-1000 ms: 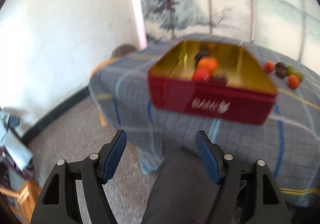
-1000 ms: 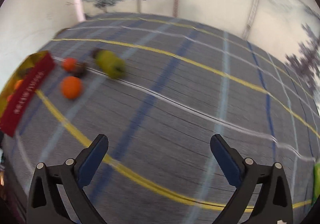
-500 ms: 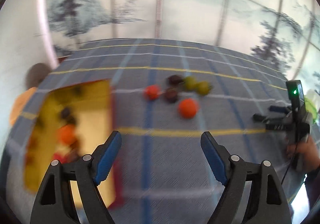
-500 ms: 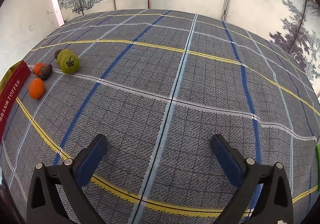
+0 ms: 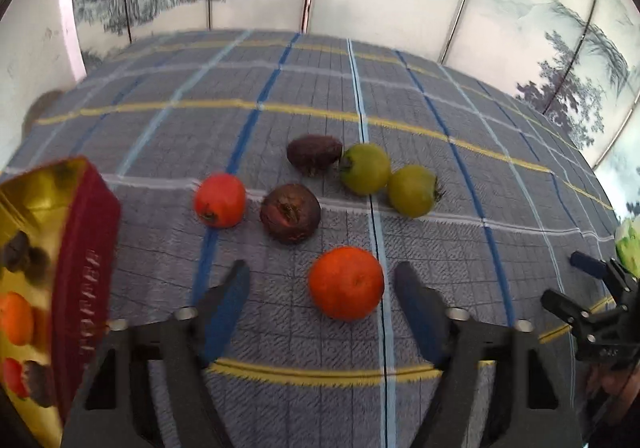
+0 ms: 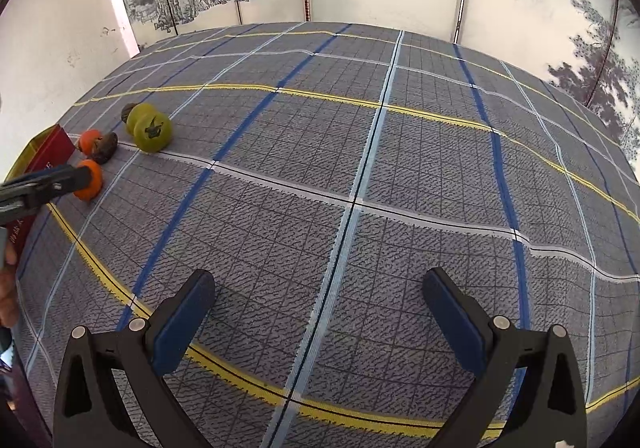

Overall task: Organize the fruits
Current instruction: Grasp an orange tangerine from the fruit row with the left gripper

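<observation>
Left gripper (image 5: 322, 288) newly over orange fruit (image 5: 346, 282), closing, untouched; right gripper (image 6: 318, 300) spread, empty.

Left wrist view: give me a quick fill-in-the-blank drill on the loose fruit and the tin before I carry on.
1. The left gripper, jaws closing but not yet touching, brackets the ____ fruit.
2. On the tablecloth, ____ green fruits lie side by side.
3. The red tin sits at the picture's ____ edge.
4. The right gripper holds ____.

Missing: orange; two; left; nothing
</observation>
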The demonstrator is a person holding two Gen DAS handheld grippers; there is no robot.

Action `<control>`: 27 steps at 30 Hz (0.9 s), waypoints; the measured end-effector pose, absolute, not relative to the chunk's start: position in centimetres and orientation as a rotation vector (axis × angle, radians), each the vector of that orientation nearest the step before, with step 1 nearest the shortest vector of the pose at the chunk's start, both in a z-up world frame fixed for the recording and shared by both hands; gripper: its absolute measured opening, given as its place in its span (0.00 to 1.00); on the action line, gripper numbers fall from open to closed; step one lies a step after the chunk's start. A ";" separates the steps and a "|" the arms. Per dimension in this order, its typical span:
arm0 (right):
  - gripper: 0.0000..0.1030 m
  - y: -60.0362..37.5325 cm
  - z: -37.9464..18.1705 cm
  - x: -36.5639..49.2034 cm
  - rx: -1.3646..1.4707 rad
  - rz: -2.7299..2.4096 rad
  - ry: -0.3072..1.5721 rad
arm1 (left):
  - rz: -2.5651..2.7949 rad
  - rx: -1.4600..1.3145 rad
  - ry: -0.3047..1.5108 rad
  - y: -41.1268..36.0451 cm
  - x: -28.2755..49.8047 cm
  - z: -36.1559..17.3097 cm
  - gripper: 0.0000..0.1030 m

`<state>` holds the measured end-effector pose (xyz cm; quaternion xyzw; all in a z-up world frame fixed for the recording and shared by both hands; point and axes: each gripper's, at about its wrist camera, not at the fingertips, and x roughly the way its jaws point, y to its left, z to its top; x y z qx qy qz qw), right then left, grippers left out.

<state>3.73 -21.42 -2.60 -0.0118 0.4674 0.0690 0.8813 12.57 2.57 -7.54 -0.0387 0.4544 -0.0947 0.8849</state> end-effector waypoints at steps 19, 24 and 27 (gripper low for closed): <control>1.00 -20.7 -2.7 3.9 -0.064 0.121 0.987 | -0.237 -0.135 0.826 3.4 4.3 -1.4 0.34; 1.00 -20.7 -2.7 3.9 -0.063 0.122 0.987 | -0.196 -0.123 0.807 4.8 2.8 -0.7 0.34; 1.00 -20.7 -2.7 3.9 -0.063 0.122 0.987 | -0.173 -0.119 0.799 5.7 2.3 -0.5 0.34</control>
